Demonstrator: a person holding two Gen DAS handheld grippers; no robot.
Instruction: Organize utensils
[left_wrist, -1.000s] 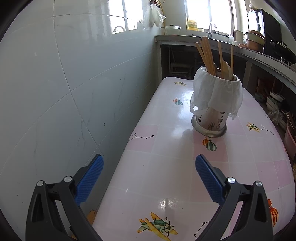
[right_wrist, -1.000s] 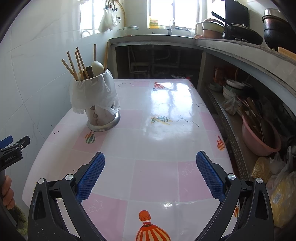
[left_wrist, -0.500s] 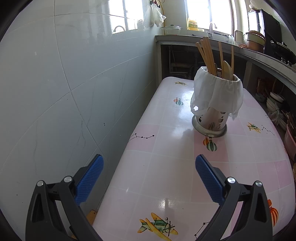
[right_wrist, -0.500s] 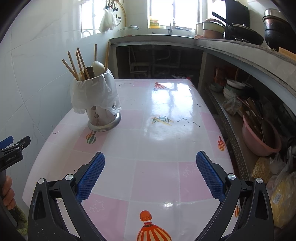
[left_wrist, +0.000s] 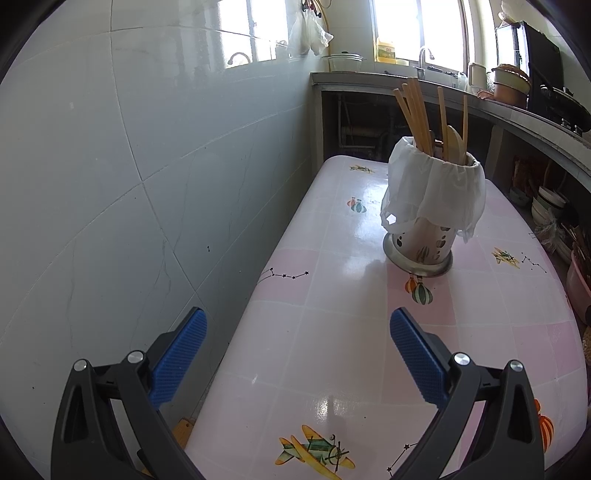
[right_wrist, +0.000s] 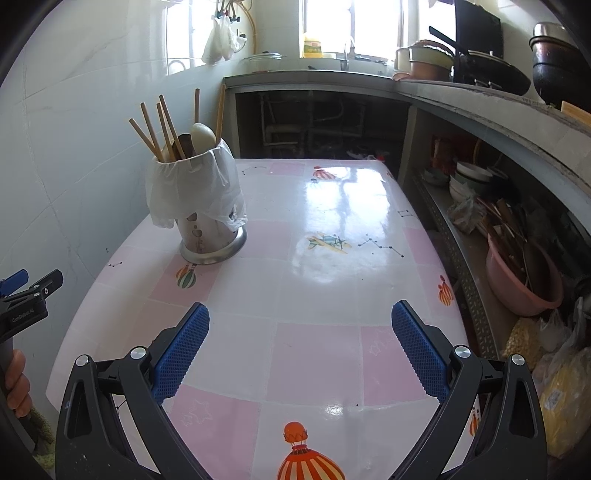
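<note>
A metal utensil holder (left_wrist: 424, 243) (right_wrist: 207, 240) lined with a white plastic bag (left_wrist: 434, 192) (right_wrist: 188, 188) stands on the pink-and-white table (left_wrist: 332, 332) (right_wrist: 314, 277). Wooden chopsticks (left_wrist: 412, 114) (right_wrist: 155, 129) and spoons (right_wrist: 202, 136) stick up out of it. My left gripper (left_wrist: 298, 334) is open over the table's near left edge, well short of the holder. My right gripper (right_wrist: 301, 325) is open above the table's near end, with nothing between its fingers. The left gripper (right_wrist: 26, 291), held by a hand (right_wrist: 16, 384), shows at the left edge of the right wrist view.
A tiled wall (left_wrist: 129, 184) runs along the table's left side. A concrete counter (right_wrist: 461, 96) with pots and pans wraps the far and right sides. Under it sit bowls, a pink basin (right_wrist: 521, 280) and bags (right_wrist: 561, 391).
Both views have shifted only slightly; the holder sits a touch further right in each. Both grippers stay open and empty.
</note>
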